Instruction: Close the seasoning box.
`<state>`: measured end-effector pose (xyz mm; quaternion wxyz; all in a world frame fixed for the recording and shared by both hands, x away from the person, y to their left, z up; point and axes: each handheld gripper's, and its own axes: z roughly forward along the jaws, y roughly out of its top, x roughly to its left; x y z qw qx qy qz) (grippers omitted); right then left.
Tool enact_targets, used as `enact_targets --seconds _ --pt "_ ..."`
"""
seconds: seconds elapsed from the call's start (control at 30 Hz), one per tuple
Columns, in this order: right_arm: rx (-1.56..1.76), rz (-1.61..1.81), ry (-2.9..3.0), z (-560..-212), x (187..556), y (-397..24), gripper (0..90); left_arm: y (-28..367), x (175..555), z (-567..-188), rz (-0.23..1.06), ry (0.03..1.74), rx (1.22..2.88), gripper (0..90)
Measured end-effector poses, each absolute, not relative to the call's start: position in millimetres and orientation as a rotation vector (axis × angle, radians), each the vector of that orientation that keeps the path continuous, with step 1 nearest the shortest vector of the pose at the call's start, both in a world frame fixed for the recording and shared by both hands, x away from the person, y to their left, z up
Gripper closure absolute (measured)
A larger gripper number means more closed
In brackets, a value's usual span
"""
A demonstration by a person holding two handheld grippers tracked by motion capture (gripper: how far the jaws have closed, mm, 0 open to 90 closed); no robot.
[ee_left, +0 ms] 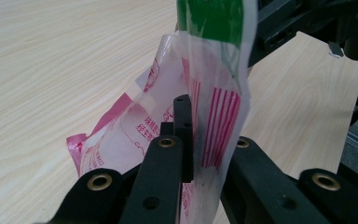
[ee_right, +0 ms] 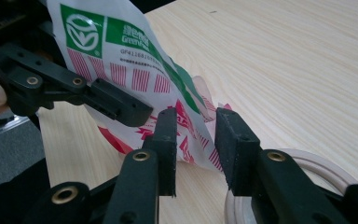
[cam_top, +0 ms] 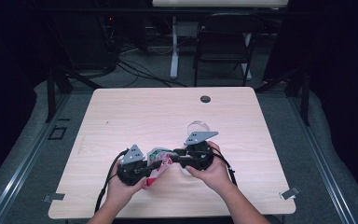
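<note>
A thin plastic bag (cam_top: 157, 159) with red stripes, red print and a green label hangs between my two grippers above the near middle of the table (cam_top: 168, 112). My left gripper (cam_top: 153, 166) is shut on it; in the left gripper view the bag (ee_left: 214, 93) is pinched flat in the gripper (ee_left: 205, 123). My right gripper (cam_top: 172, 159) faces it from the right. In the right gripper view its jaws (ee_right: 196, 116) stand apart, with the bag's lower edge (ee_right: 189, 128) loose between them. One of the left gripper's fingers (ee_right: 121, 107) clamps the bag (ee_right: 121, 46) just beyond.
A clear tape ring (cam_top: 199, 126) lies on the table behind my right gripper and shows under its right jaw (ee_right: 307, 163). A round dark grommet (cam_top: 205, 99) sits near the table's far edge. A folding chair (cam_top: 223, 42) and cables stand on the floor beyond.
</note>
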<state>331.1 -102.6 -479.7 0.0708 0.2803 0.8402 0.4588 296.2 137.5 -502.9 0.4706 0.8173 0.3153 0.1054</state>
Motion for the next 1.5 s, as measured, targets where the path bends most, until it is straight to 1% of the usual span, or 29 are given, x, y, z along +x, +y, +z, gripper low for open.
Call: enact_targets --seconds 0.13,0.23,0.33,0.37,0.43,0.5,0.57,0.67,0.73,0.8,0.9,1.03,1.2,1.27,1.5 --pt "0.834 1.376 2.537 -481 334 -99 70.0 140 294 -503 0.269 0.788 1.989 88.1" --pt "0.821 1.367 2.546 -481 334 -96 72.5 142 292 -504 0.269 0.800 1.977 87.0" --pt "0.814 1.358 2.566 -483 335 -91 78.2 143 291 -506 0.284 0.813 1.977 84.5" --pt "0.807 1.355 2.571 -483 336 -90 81.6 144 290 -507 0.295 0.818 1.975 83.7" --pt "0.798 1.346 2.576 -484 336 -89 87.9 145 289 -509 0.312 0.835 1.963 79.4" --pt "0.795 1.350 2.577 -484 337 -88 89.8 148 289 -512 0.332 0.852 1.955 71.4" --pt "0.792 1.350 2.579 -483 337 -88 90.0 150 289 -516 0.328 0.865 1.948 66.1" --pt "0.786 1.349 2.580 -482 337 -87 90.0 149 289 -525 0.343 0.905 1.983 56.6" --pt "0.783 1.351 2.577 -482 337 -87 90.0 149 287 -532 0.349 0.914 1.980 53.9" --pt "0.780 1.352 2.577 -482 336 -86 90.0 148 287 -540 0.369 0.929 1.993 49.2" --pt "0.780 1.352 2.578 -482 337 -86 90.0 148 287 -550 0.418 0.932 1.988 43.3" --pt "0.778 1.355 2.579 -482 337 -86 90.0 150 289 -559 0.426 0.955 1.958 35.2" --pt "0.776 1.362 2.579 -482 337 -86 90.0 148 292 -566 0.416 0.976 1.952 31.8" --pt "0.776 1.362 2.577 -482 337 -86 90.0 148 294 -568 0.407 0.988 1.942 29.1" --pt "0.778 1.362 2.571 -483 336 -86 90.0 145 297 -574 0.429 0.996 1.958 25.1"
